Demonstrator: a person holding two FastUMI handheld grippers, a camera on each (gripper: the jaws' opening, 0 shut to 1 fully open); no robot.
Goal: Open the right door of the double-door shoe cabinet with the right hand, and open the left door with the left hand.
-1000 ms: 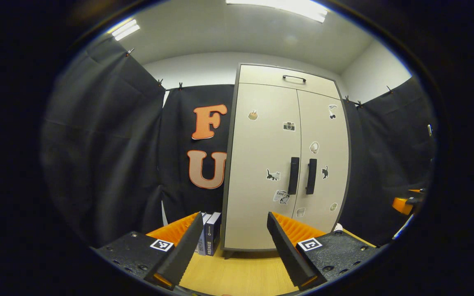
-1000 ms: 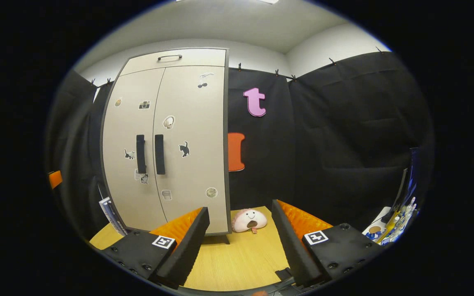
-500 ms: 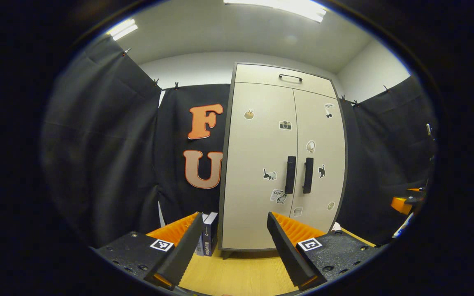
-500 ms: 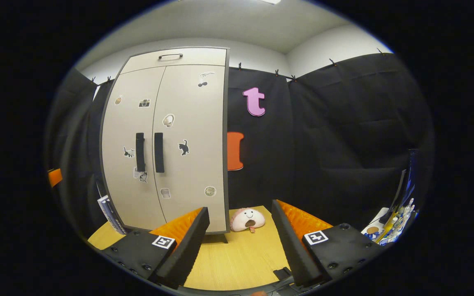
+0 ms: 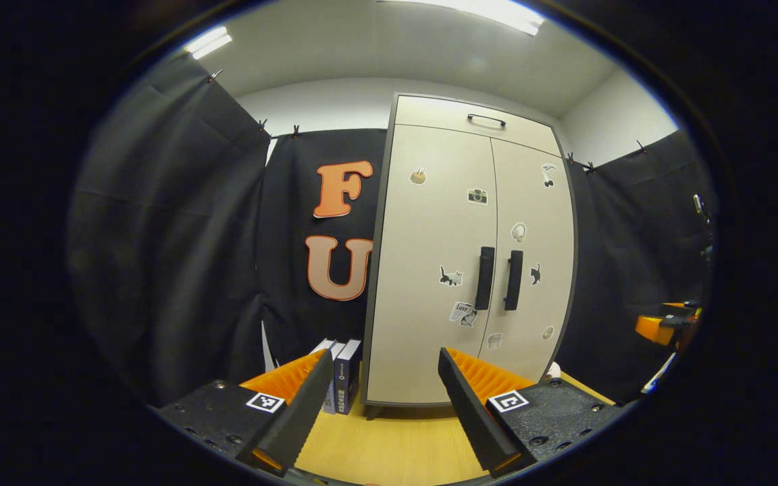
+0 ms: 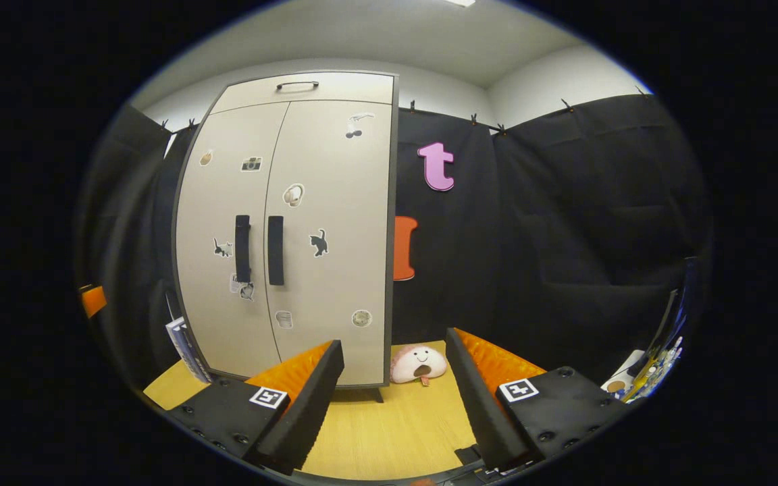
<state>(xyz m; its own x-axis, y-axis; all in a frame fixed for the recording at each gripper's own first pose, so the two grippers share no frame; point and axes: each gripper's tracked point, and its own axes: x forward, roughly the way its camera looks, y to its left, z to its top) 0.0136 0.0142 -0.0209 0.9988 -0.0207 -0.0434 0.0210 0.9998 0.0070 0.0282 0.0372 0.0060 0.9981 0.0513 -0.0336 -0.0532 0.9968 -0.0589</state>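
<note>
Two grippers hang over a wooden table [image 6: 396, 432], both short of the shoe cabinet [image 5: 429, 364], which stands upright at the table's far edge against the black booth cloth. In the left gripper view the left gripper [image 5: 381, 412] has its jaws spread wide with nothing between them, and the cabinet rises ahead, slightly to the right. In the right gripper view the right gripper [image 6: 394, 398] is likewise wide open and holds nothing, with the cabinet ahead and to the left.

Both doors are closed. The left door [image 5: 423, 236] and right door [image 5: 537, 229] meet at a thin centre seam, and each carries a dark vertical handle just beside that seam: the left handle [image 5: 484, 278] and the right handle [image 5: 513, 280], close together at mid-height. Neither gripper touches a handle. Small stickers dot both doors, among them a cat sticker [image 5: 450, 276] on the left door. Above the doors a top panel has a small bar pull [image 5: 486, 120].

Left of the cabinet, a few books [image 5: 342, 378] stand upright on the table, close to its side. Right of the cabinet, a pink plush toy [image 6: 418, 364] with a smiling face lies on the table near the cabinet's foot. At the far right edge of the right gripper view some small items [image 6: 639, 378] are too blurred to tell.
</note>
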